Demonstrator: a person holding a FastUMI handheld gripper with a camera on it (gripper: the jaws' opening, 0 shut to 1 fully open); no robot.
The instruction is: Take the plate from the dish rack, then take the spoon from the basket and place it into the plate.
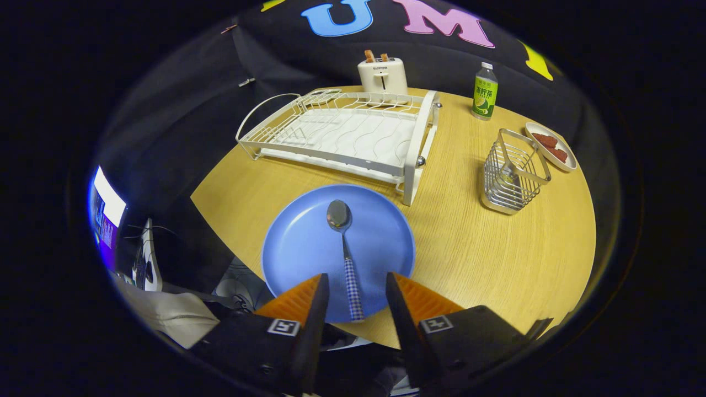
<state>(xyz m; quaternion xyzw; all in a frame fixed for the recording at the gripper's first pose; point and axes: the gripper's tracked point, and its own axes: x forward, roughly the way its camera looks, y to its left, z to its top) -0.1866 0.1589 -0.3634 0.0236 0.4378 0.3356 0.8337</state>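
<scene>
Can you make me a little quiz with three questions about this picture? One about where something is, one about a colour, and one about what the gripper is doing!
1. Where is the spoon?
A. In the wire basket
B. On the plate
C. On the dish rack

2. What colour is the plate?
A. Blue
B. White
C. Red

3. What are the gripper fingers doing?
A. Squeezing the spoon
C. Holding the bottle
B. Open, apart on each side of the spoon handle

Answers:
1 B, the spoon lies on the plate, bowl toward the dish rack.
2 A, the plate is plainly blue on the wooden table.
3 B, there is a gap between each finger and the handle.
</scene>
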